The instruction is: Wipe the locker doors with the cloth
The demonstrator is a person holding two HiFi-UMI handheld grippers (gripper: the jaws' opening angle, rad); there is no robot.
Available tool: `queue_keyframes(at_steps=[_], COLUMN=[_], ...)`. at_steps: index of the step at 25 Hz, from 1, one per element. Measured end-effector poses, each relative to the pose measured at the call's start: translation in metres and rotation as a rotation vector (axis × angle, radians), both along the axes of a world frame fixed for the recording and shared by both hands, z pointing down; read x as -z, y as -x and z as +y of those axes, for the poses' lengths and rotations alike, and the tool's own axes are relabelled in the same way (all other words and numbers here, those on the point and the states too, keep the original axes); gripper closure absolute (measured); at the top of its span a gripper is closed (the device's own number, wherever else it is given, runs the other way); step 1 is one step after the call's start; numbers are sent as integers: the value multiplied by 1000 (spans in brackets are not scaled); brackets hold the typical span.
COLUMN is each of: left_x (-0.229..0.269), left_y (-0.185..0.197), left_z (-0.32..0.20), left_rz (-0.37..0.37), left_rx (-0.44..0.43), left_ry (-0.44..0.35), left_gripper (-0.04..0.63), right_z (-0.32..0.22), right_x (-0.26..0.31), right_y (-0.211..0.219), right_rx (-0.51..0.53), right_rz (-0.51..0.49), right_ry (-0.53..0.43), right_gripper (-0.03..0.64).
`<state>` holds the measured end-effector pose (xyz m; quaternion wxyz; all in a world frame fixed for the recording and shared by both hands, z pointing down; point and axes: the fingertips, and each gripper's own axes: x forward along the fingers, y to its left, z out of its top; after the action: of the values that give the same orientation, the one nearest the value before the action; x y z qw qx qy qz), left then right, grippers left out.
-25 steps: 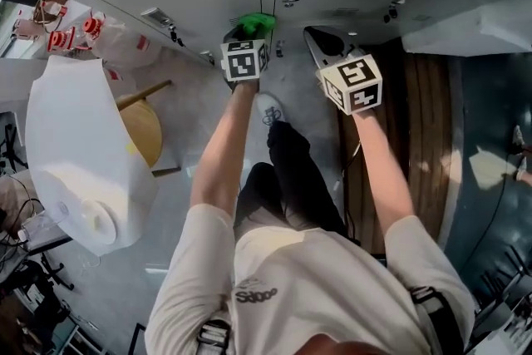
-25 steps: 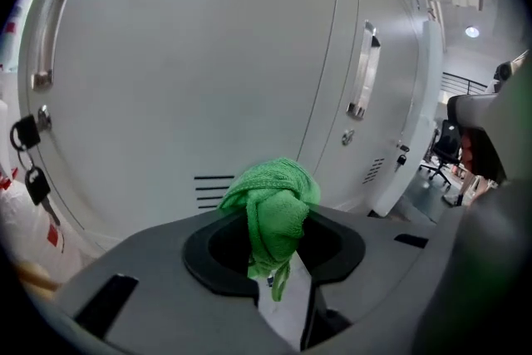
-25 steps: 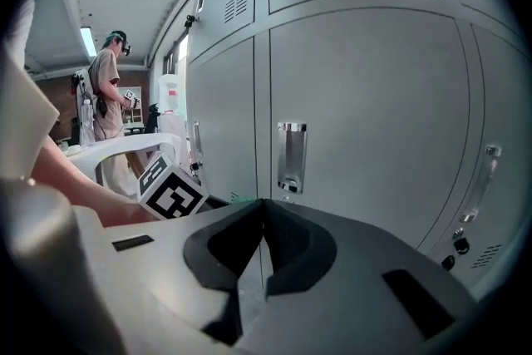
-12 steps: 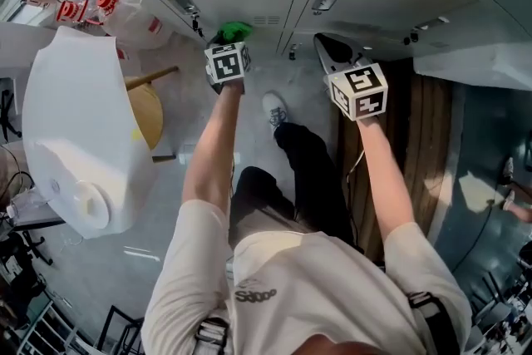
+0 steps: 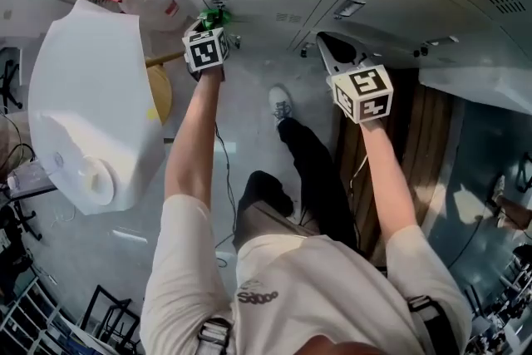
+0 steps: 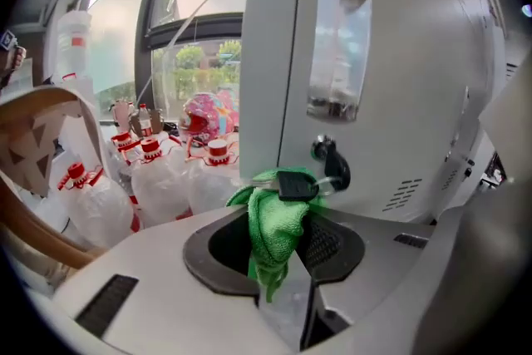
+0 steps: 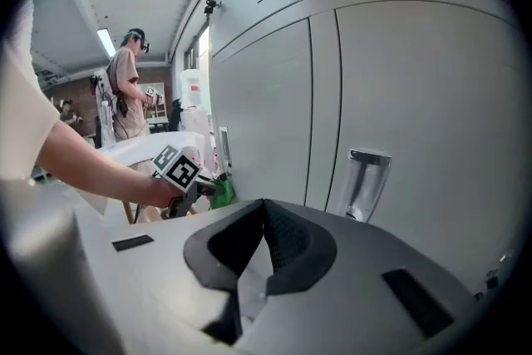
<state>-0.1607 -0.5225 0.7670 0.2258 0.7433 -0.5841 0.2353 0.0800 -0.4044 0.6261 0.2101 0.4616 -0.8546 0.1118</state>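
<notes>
My left gripper [image 6: 281, 278] pinches the fuzzy green cloth [image 6: 273, 224], with the grey metal locker door [image 6: 416, 96] straight ahead. My right gripper [image 7: 249, 262] is closed and empty.

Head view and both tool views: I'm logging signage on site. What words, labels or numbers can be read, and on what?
No text reads clearly.
Shirt print: a short word, too blurred to quote.
Red labels on the plastic bottles: too small.
Label holder on the locker door: nothing legible.
Marker cubes: black square patterns only, no letters.
</notes>
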Motion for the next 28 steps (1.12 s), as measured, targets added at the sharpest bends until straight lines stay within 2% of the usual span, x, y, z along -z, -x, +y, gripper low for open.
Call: queue_keyframes(at_steps=[3, 8, 14, 18, 21, 24, 28], left_x=[35, 98, 187, 242, 273, 280, 275], left_y=[3, 10, 1, -22, -45, -72, -113], left_z=[-1, 1, 5, 9, 13, 19, 28], left_rz=[18, 21, 56, 64, 83, 66, 87], left_rx=[1, 1, 12, -53, -149, -244, -319], left_ry=[-35, -96, -259, -351, -390, -377, -356], left_gripper=[469, 469, 469, 469, 471, 471, 471], right_z=[-3, 1, 9, 17, 20, 24, 26], right_x=[17, 53, 77, 85, 94, 99, 103], right_y=[5, 19, 21, 16, 10, 2, -13], right_rx=[-11, 10, 13, -3, -14, -26, -51], right_rz=[-28, -15, 3, -10, -21, -29, -33], right_ry=[16, -2, -27, -28, -43, -49, -54], right_gripper=[607, 607, 607, 607, 607, 607, 607])
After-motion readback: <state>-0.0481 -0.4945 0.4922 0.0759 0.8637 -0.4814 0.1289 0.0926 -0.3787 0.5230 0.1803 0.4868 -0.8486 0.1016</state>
